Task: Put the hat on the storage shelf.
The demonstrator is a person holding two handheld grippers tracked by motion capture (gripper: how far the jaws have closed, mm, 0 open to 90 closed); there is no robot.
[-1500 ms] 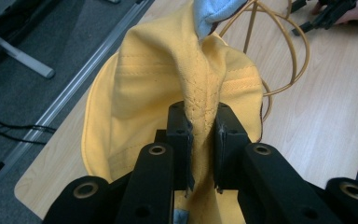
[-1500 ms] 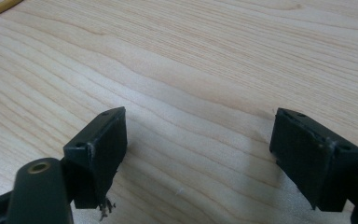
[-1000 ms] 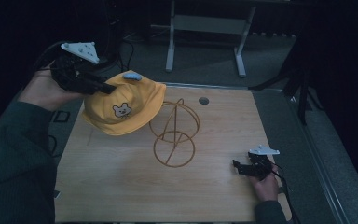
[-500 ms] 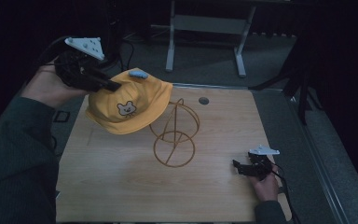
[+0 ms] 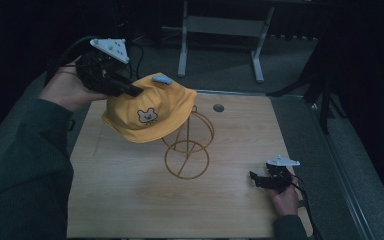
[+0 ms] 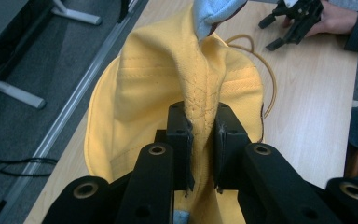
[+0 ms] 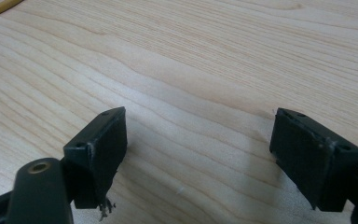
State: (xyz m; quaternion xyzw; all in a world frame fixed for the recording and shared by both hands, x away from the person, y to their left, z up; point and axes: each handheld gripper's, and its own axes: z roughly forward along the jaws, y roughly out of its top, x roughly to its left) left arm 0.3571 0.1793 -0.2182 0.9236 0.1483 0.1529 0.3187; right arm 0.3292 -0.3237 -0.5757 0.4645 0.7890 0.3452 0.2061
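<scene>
Two black jaws of the left gripper [image 6: 200,140] are pressed together on a fold of the yellow hat [image 6: 168,93], the stitched fabric pinched between their pads and bunching upward just beyond them. From that grip the hat spreads out ahead of the gripper, its brim curving away on either side, and a pale blue patch [image 6: 214,11] sits at the far end of the fold. In the high view the left gripper [image 5: 125,87] is raised off the wooden table [image 5: 130,200], and the hat [image 5: 147,112], with a small bear face on its front, hangs out from the jaws over the top of a gold wire stand [image 5: 187,150]; whether the fabric touches the wire cannot be told. The stand's round base rests on the table below and just past the hat. Well apart from this gripper, across the table, the right gripper [image 5: 257,179] lies low by the table's near edge in the person's right hand [image 5: 285,200]. Its own view shows the right gripper [image 7: 198,149] with jaws spread wide, nothing between them, just above bare wood grain.
</scene>
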